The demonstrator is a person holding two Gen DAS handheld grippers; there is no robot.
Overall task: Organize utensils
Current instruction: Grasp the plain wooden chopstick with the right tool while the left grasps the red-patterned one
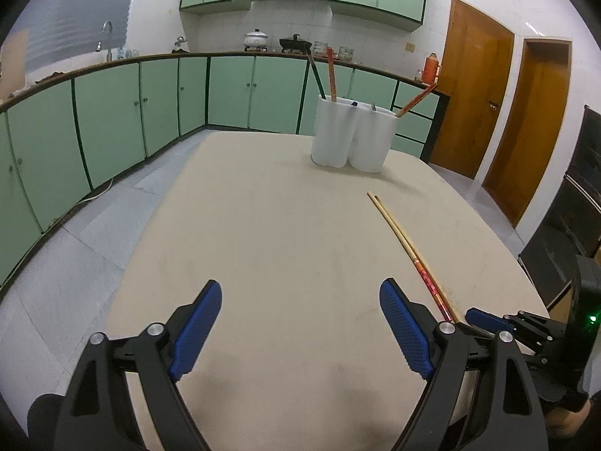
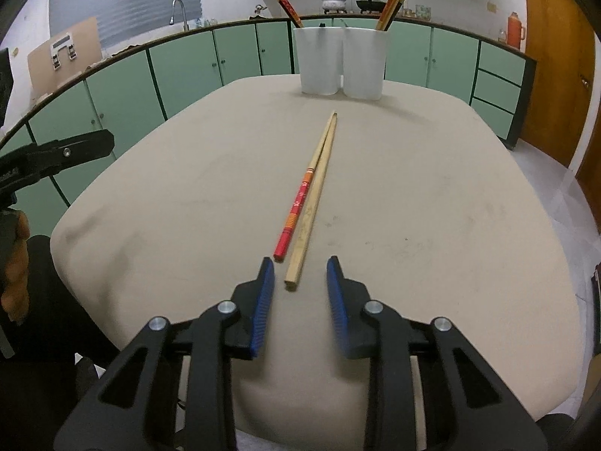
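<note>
Here two chopsticks [image 2: 310,203] lie side by side on the beige table [image 2: 450,206], one with a red-and-orange patterned handle, the other plain pale wood, their tips aimed at the white twin-cup holder [image 2: 342,62] where more chopsticks stand. The left gripper [image 1: 300,323] hangs wide open over bare tabletop, gripping nothing, the pair off to its right. The right gripper [image 2: 298,274] is narrowly parted and empty, the plain stick's butt end lying just between its blue fingertips [image 2: 265,289], untouched.
</note>
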